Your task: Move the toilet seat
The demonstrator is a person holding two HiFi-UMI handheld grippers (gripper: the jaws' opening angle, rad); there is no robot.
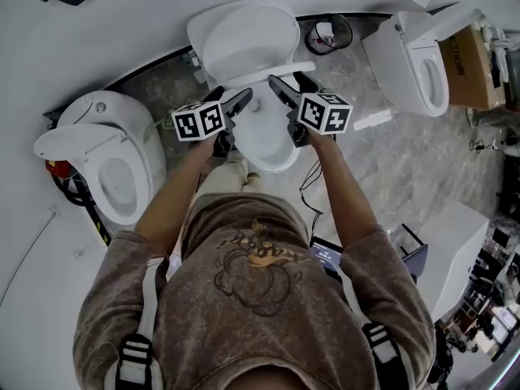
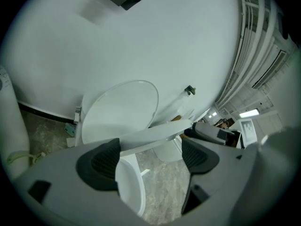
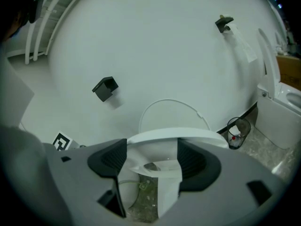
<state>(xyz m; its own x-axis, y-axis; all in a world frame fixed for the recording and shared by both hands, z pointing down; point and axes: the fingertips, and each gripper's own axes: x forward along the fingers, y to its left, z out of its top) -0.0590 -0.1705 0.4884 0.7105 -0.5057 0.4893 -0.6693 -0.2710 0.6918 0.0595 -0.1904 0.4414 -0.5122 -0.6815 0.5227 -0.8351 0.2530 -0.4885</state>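
toilet seat [image 1: 268, 71] half-raised, rim between spread jaws — left tool [image 1: 232, 97], right tool [image 1: 284, 80]

White wall [image 1: 146, 15], grey marbled floor [image 1: 406, 161], wire bin [image 1: 327, 35]

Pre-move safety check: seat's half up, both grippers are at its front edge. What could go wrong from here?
1. The toilet seat is only part-raised, and the left gripper and right gripper both stand open, neither clamped on it. It could slip and slam onto the bowl.
2. The lid stands upright just behind the seat, so a hard push up may bang the seat into it.
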